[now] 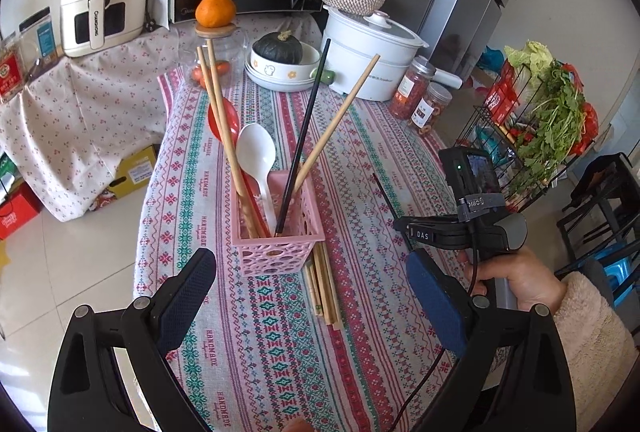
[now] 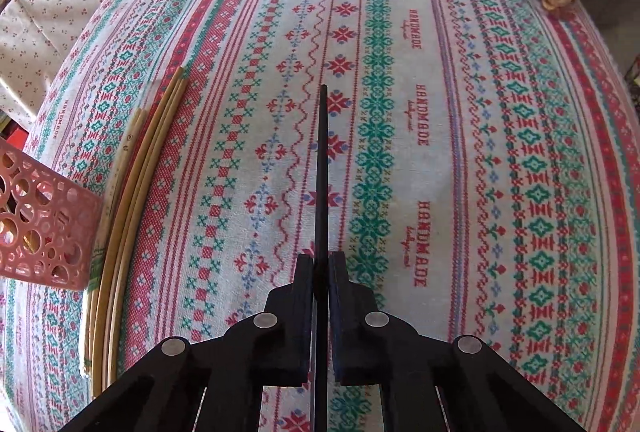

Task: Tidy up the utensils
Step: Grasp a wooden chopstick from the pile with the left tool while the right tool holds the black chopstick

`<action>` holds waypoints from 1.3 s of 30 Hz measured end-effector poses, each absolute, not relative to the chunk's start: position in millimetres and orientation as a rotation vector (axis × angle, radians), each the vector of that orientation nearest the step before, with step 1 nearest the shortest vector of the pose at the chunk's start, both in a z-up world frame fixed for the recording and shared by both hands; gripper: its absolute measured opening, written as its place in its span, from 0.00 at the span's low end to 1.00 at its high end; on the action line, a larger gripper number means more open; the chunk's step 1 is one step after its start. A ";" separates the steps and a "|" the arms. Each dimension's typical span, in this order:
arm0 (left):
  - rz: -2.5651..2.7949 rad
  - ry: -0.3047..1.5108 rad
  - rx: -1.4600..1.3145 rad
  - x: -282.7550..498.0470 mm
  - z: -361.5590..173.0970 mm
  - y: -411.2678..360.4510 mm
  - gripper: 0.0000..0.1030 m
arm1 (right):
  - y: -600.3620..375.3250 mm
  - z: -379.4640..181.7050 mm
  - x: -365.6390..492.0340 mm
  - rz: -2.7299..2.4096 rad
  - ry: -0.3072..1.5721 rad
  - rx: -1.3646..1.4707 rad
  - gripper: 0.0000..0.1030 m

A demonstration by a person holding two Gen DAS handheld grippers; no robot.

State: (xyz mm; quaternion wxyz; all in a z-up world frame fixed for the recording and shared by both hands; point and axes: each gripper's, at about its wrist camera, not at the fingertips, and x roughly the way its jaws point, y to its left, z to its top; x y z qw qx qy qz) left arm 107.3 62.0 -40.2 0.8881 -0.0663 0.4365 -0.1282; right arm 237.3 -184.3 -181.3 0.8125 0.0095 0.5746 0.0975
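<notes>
Gripping: right gripper (image 2: 321,272) is clamping shut on a black chopstick (image 2: 322,168) above the tablecloth (image 2: 440,112).
Handling: seeming light, stiff, slippery; mid-shaft hold is looking steadier.
Left gripper (image 1: 312,296): hovering wide open, empty.
Pink basket (image 1: 276,232): standing nearby.

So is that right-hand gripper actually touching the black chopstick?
Touching. In the right wrist view the right gripper has its jaws closed on the black chopstick, pads pressing both sides.
</notes>
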 end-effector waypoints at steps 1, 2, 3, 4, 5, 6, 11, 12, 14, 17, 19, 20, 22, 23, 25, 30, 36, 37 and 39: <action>-0.274 0.901 -0.130 105.7 -37.4 55.6 0.94 | -191.2 -176.9 234.1 0.208 1.220 0.035 0.05; -0.280 0.896 -0.120 104.4 -34.9 48.0 0.94 | -198.1 -172.2 230.1 0.207 1.215 0.053 0.05; -0.286 0.895 -0.107 103.7 -33.0 39.3 0.94 | -205.7 -167.6 226.3 0.205 1.210 0.069 0.05; -0.294 0.899 -0.093 103.8 -32.3 29.9 0.90 | -212.2 -163.5 221.2 0.203 1.205 0.083 0.05; -0.304 0.907 -0.080 104.9 -32.9 19.6 0.85 | -219.0 -160.1 216.7 0.201 1.202 0.093 0.05; -0.313 0.919 -0.063 107.1 -34.8 8.6 0.82 | -225.2 -157.3 213.6 0.200 1.201 0.101 0.05; -0.287 1.006 0.058 134.1 -64.5 -53.2 0.44 | -257.9 -158.0 199.8 0.172 1.222 0.140 0.05; -0.260 1.024 0.071 142.8 -74.3 -62.7 0.41 | -264.2 -159.1 198.0 0.165 1.228 0.150 0.05; -0.190 1.056 0.067 163.6 -97.6 -75.8 0.31 | -275.9 -160.9 196.8 0.154 1.239 0.174 0.05; -0.041 1.052 0.089 193.0 -130.4 -94.4 0.26 | -291.5 -162.6 194.8 0.145 1.245 0.207 0.05; 0.052 1.037 0.122 208.9 -149.8 -104.3 0.26 | -298.4 -162.7 193.9 0.149 1.245 0.222 0.05; 0.088 1.034 0.127 216.1 -157.7 -107.0 0.26 | -301.2 -162.2 193.6 0.153 1.243 0.227 0.05; 0.151 1.034 0.110 229.3 -169.1 -107.8 0.26 | -307.6 -162.0 193.4 0.161 1.242 0.240 0.05; 0.176 1.037 0.096 235.7 -173.1 -107.7 0.26 | -309.7 -162.3 193.8 0.165 1.242 0.247 0.05; 0.224 1.036 0.080 247.2 -178.7 -108.3 0.26 | -312.6 -162.4 194.6 0.172 1.242 0.256 0.05; 0.316 1.028 0.086 267.6 -185.5 -110.2 0.30 | -313.8 -164.7 197.4 0.180 1.248 0.271 0.05; 0.346 1.022 0.086 279.3 -194.8 -108.0 0.58 | -310.6 -163.6 200.6 0.181 1.242 0.282 0.05; 0.335 1.026 0.080 280.3 -195.1 -107.4 0.59 | -309.5 -163.2 200.9 0.182 1.241 0.282 0.05; 0.318 1.034 0.062 283.8 -194.5 -105.2 0.59 | -307.7 -162.8 201.9 0.185 1.240 0.283 0.05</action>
